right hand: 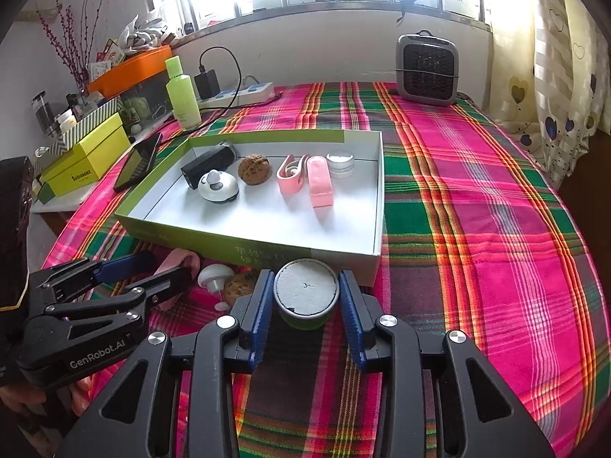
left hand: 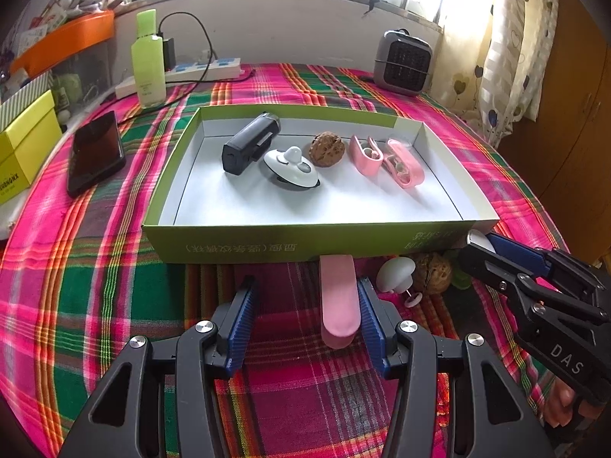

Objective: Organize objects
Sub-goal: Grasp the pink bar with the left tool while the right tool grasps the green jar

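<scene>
While the right tool (right hand: pixel 305 307) has its blue pads on both sides of a small round green tub with a white lid (right hand: pixel 306 294), clamped on it, the tub sits on the plaid tabletop (right hand: pixel 477 229) just in front of the shallow green cardboard box (right hand: pixel 376 206). The left tool (left hand: pixel 305 318) is apart, with a long pink plastic clip (left hand: pixel 339 301) beside its right pad. "DAS" and "GenRobot.AI" are written on the tools. A second walnut (left hand: pixel 433 273) lies near.
</scene>
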Available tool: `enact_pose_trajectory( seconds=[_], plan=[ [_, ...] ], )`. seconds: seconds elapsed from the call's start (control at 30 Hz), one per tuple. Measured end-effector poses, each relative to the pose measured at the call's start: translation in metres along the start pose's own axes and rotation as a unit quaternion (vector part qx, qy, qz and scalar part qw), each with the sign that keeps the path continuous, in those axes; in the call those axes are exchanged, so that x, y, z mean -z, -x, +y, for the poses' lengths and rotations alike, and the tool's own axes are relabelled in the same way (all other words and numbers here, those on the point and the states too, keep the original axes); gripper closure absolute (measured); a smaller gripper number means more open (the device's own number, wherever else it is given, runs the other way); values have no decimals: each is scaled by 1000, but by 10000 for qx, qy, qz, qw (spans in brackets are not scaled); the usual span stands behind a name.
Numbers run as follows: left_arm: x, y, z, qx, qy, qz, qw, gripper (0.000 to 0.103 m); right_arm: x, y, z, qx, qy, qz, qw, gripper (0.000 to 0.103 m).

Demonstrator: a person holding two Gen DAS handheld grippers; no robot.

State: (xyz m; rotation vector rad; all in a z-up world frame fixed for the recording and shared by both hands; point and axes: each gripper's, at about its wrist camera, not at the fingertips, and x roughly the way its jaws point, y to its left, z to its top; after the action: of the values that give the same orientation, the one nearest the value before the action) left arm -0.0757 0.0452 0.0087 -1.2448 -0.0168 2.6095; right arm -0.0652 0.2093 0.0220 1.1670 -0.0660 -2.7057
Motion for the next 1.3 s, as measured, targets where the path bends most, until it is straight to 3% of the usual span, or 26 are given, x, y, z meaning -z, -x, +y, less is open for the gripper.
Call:
enact_pose_trajectory(
  seconds=[0.3,0.5,0.63,0.7,0.87,1.3],
  plan=[
    [-3,-3,0,-49,23,-25,10000,55,3,2,-1,37,58,8,10000,67],
    [-5,-4,2,-179,54,-32,9998,67,6,-4,-1,12,16,190,9998,67],
    [-5,-4,2,-190,59,-31,9998,68,7,-4,-2,-9,14,197,9998,67],
    [-5,-4,3,-198,75,-27,9998,77,6,-4,-3,-13,6,176,9998,67],
    [-6,-5,7,-257,128,-27,9996,86,5,-6,-3,14,8,161,9999,67],
    [-5,-4,7,-273,130,-32,9995,87,4,-3,-3,-61,15,102,9999,68]
  ],
)
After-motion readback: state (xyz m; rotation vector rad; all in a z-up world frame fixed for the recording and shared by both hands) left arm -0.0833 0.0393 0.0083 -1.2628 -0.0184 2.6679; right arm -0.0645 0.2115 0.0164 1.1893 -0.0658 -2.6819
